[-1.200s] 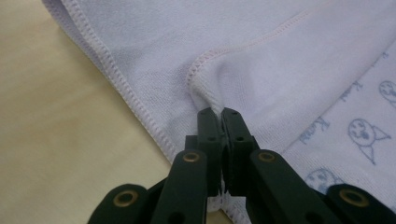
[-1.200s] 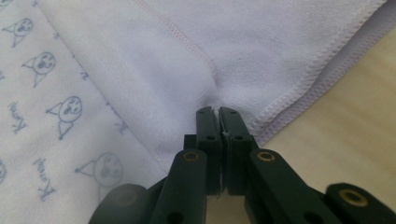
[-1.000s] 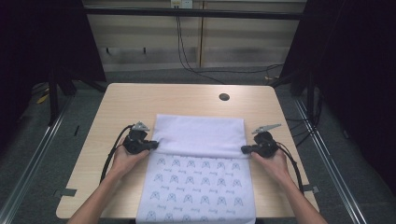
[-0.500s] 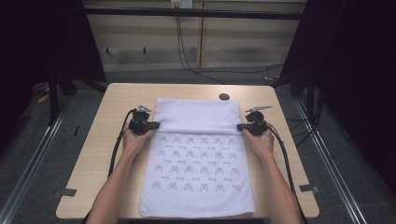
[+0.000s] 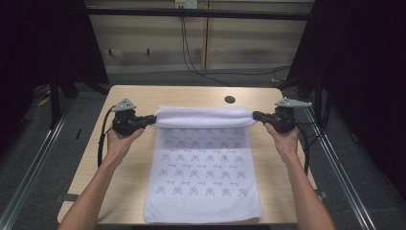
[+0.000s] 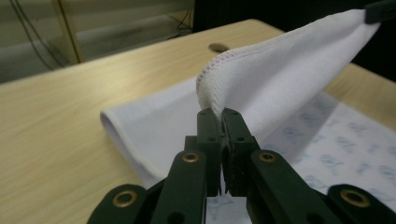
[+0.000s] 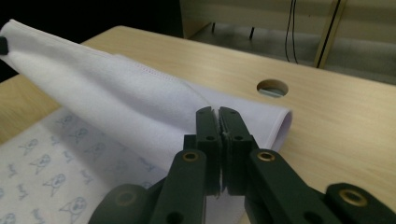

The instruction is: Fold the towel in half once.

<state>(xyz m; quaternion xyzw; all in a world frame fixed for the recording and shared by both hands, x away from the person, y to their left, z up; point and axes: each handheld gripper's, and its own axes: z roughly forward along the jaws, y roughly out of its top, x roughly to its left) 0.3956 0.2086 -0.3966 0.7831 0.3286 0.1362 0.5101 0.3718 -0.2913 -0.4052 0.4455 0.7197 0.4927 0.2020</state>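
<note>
A person at a pale wooden worktop (image 5: 119, 96) held a white towel (image 5: 203, 182) by its two far corners, one in each hand-held gripper, midway through what appeared to be a fold. The left gripper (image 5: 152, 119) had its fingers (image 6: 209, 126) clenched on the stitched hem of the left corner, seen close in the left gripper view, while the right gripper (image 5: 255, 115) had its fingers (image 7: 232, 125) pinched tight on the opposite corner. Between them the far edge hung raised above the worktop as a plain white band, its underside turned up, and the near part of the towel lay flat with rows of small blue printed figures showing, its front hem at the worktop's near edge. A round cable hole (image 5: 230, 99) sat just beyond the lifted edge. The step in hand looked like carrying the far edge over toward the person; how taut the cloth ran between the grippers was hard to judge from the high view. The next move would call for both hands to travel together at an even height, keeping the edge straight, then lowering it so the corners met the near hem before either grip let go.
</note>
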